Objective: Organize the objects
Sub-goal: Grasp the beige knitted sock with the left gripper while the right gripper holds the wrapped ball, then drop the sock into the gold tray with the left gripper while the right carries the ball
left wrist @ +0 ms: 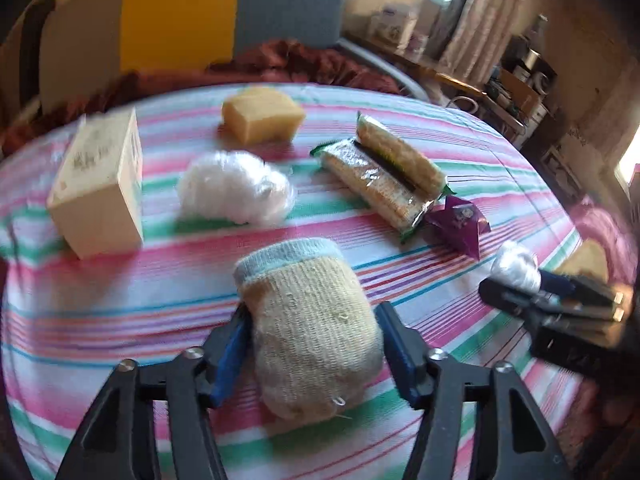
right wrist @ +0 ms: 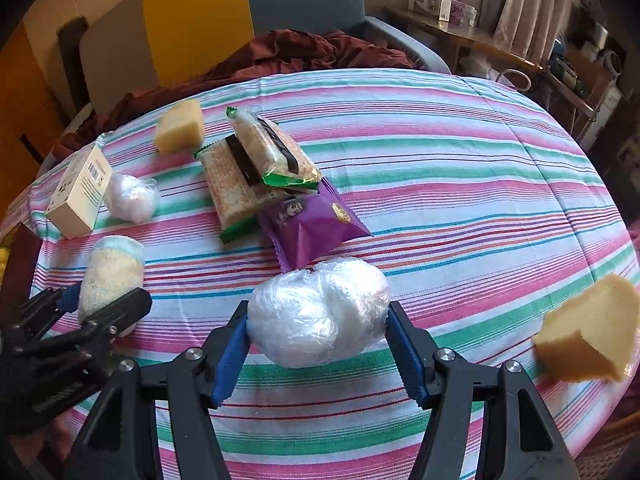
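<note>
**Both claws loaded at once: rolled sock on the left, plastic bundle on the right**

The rolled sock (left wrist: 310,332) is pinched between the blue pads of the left claw (left wrist: 312,344), low over the striped counter (left wrist: 460,128), near its front-left part. Whether it rests on the cloth or is just lifted can't be told. The crumpled clear-plastic bundle (right wrist: 320,312) is gripped the same way by the right claw (right wrist: 318,344), near the front middle.

Like seems to be getting grouped with like, judging by the layout: two cracker packs (right wrist: 256,164) are stacked against a purple snack pouch (right wrist: 312,224), while a second plastic bundle (left wrist: 236,188) sits beside a cream carton (left wrist: 100,184) further left. One yellow sponge (left wrist: 262,114) is at the back, another (right wrist: 592,336) at the right edge, well apart. So the held bundle is probably meant to join its twin.

Both claws are held low and roughly level, pointed across the counter, side by side.
</note>
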`<state>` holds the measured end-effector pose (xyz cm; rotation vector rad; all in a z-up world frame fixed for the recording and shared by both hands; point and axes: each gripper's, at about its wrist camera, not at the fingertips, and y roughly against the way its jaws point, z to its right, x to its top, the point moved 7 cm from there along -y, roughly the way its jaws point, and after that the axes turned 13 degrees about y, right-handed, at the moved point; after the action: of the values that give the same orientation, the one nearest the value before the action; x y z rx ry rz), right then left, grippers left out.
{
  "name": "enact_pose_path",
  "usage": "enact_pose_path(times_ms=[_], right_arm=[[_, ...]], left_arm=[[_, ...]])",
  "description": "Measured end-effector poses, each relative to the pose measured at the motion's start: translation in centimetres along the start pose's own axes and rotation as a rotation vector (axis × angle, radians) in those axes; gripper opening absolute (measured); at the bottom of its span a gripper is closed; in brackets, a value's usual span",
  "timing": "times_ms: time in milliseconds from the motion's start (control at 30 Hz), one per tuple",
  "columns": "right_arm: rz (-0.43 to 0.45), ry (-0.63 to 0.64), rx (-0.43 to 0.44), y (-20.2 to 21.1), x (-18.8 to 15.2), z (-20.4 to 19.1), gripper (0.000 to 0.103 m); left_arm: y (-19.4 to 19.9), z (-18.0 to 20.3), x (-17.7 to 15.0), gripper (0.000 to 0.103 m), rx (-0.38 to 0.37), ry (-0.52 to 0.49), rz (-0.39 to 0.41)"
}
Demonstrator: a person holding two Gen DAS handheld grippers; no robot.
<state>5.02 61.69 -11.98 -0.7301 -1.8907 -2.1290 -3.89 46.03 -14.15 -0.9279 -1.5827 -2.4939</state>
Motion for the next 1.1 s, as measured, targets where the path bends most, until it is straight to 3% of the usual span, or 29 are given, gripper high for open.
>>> enact_pose_path(times_ms=[100, 167, 567, 1100], right_arm=[[0.009, -0.003, 0.003, 0.2, 0.1, 0.0, 0.066], [0.014, 0.000, 0.005, 0.3, 0.3, -0.2, 0.066], [0.072, 0.033, 0.003, 1.2, 0.8, -1.2, 0.066], [0.179, 0.173, -0.017, 2.8, 1.8, -4.6, 0.066]], left_arm=[[0.1, 0.5, -1.0, 0.057, 0.027, -0.117, 0.037], [0.3, 0.5, -1.2, 0.057, 0.041, -0.137, 0.043], [2.7, -1.6, -2.7, 0.055, 0.006, -0.098, 0.094], [8.0, -4.2, -5.9, 0.055, -0.072, -0.020, 0.087]])
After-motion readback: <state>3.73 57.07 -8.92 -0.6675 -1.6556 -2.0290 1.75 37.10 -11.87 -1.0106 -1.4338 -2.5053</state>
